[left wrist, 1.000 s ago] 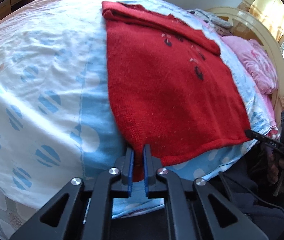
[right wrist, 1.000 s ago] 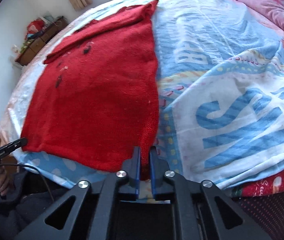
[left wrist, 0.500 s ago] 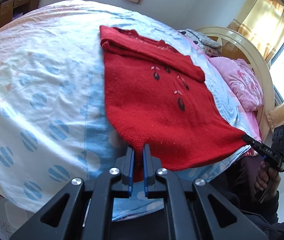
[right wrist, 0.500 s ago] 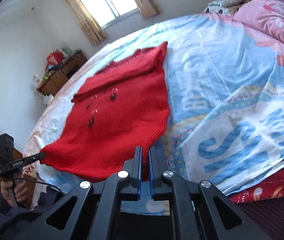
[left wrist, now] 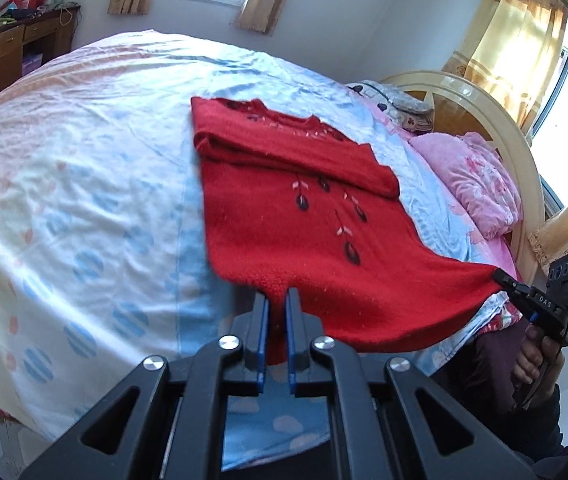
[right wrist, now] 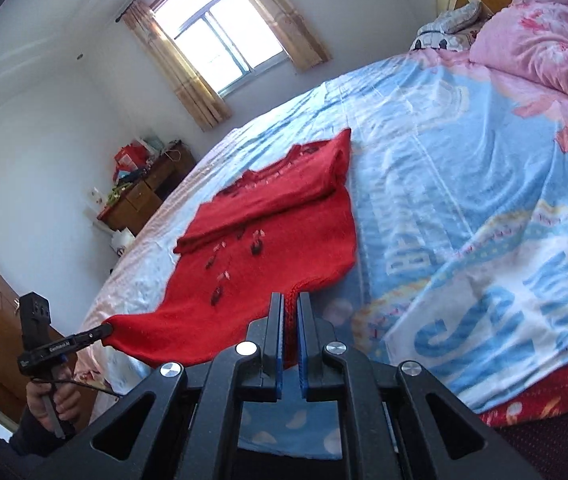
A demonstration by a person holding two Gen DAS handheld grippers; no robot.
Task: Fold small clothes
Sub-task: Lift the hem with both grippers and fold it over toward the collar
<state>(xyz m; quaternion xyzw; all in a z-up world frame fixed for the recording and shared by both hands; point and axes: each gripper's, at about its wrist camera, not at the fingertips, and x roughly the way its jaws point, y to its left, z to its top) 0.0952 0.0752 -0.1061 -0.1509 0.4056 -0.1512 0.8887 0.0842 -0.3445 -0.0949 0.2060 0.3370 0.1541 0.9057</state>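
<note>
Since a second ago, the near edge of the red sweater [left wrist: 292, 216] has been lifted off the bed [left wrist: 84, 184]. Before, that edge hung down over the side of the bed. Now it is held up in the air, and more of the room and the windows can be seen.

The left gripper [left wrist: 275, 304] is clamped on one bottom corner of the sweater. The right gripper [right wrist: 291, 312] is clamped on the other bottom corner. Red knit can be seen pinched between both pairs of blue pads.

The two corners are held well apart, so the bottom edge is pulled into a straight line and does not bunch up. The top part of the sweater is left lying flat on the bed, with a sleeve folded across the chest. That part is kept down so it can serve as the base of the fold.

The lifted edge is probably meant to be carried over toward the collar, so the sweater is folded in half. Both corners would need to be moved together, or the fold could come out crooked.
</note>
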